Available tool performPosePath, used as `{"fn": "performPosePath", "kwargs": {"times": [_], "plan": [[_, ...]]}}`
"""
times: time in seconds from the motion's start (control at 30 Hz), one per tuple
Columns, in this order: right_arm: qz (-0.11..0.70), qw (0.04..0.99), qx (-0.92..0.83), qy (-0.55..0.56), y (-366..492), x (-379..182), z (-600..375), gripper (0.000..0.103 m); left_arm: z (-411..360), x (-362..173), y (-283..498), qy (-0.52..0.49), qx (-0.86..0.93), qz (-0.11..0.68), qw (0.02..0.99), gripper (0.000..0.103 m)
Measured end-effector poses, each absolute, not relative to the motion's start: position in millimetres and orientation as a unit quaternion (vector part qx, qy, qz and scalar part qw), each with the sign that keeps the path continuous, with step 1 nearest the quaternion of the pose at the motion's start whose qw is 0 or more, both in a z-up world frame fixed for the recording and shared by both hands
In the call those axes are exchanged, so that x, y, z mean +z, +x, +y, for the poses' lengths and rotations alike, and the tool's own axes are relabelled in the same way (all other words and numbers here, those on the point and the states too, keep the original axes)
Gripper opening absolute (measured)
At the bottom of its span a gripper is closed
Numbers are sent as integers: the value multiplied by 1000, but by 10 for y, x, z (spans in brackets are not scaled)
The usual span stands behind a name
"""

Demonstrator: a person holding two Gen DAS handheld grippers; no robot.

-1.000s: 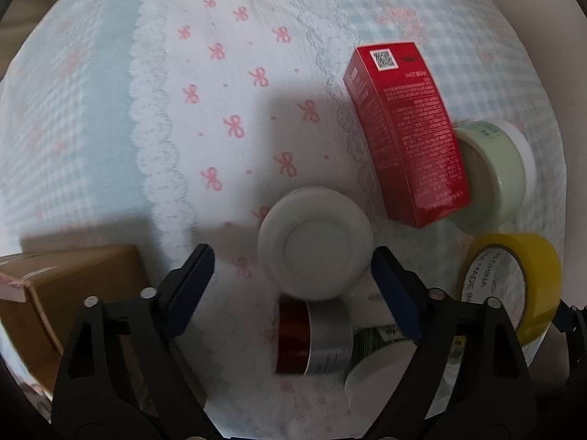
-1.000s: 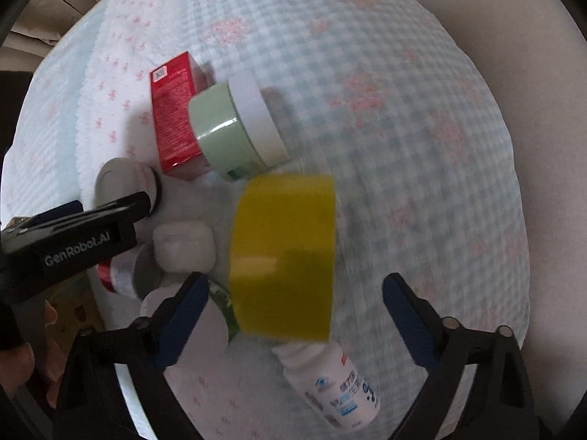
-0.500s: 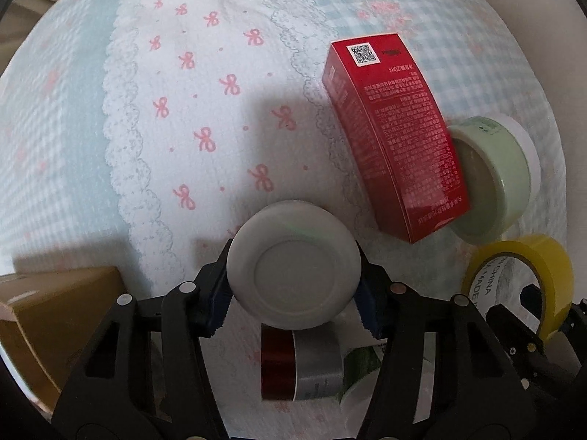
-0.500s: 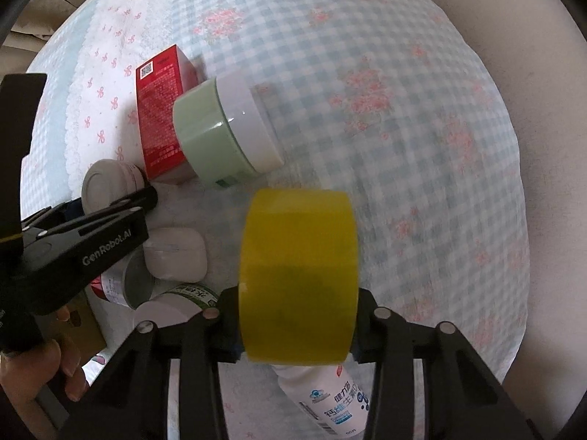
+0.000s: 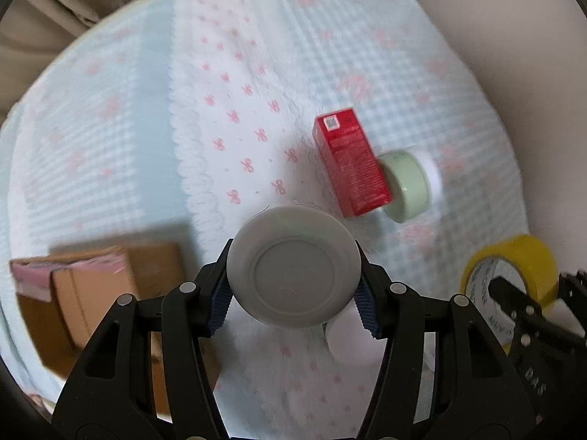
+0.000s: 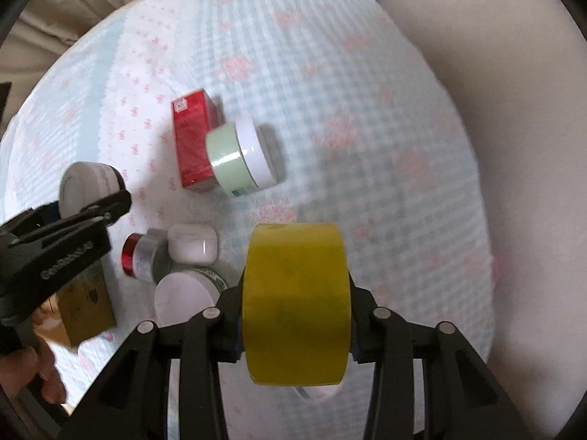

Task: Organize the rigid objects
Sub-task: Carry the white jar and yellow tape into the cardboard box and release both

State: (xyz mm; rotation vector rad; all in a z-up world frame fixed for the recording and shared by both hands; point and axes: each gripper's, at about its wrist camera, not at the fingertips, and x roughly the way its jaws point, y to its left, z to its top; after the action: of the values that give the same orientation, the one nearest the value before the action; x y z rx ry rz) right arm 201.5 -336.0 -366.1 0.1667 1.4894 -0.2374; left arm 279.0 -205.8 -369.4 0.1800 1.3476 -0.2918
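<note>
Aloft together: the left gripper [image 5: 293, 299] clamps a grey jar [image 5: 292, 267] between its jaws, the right gripper [image 6: 295, 322] a yellow tape roll [image 6: 295, 302]. Both appear mid-carry; next, a cardboard box [image 5: 110, 300] left of the jar looks the likely drop, needing a careful release.

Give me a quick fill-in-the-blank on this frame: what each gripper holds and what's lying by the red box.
1. The left gripper is shut on a round ______ jar.
2. The right gripper is shut on a roll of ______ tape.
3. The pale green tub lies touching the ______ box.

Missing words: white; yellow; red
</note>
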Motion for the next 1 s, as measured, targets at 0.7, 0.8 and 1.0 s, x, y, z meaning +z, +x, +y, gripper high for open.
{"fn": "performPosePath", "kwargs": {"times": [0.7,0.8,1.0], "plan": [[569,816,53,-87,1673,-1942,-2406,38,-131,-2162,1887,-16,-28,552,833,53],[560,820,76,-87,1676,-1829,-2062,38,237,-2099,1847,-21,-21,548,836,53],[560,820,100,-67,1722,-1751,-1327,38,1004,-2119,1886,-25,-38,555,831,53]]}}
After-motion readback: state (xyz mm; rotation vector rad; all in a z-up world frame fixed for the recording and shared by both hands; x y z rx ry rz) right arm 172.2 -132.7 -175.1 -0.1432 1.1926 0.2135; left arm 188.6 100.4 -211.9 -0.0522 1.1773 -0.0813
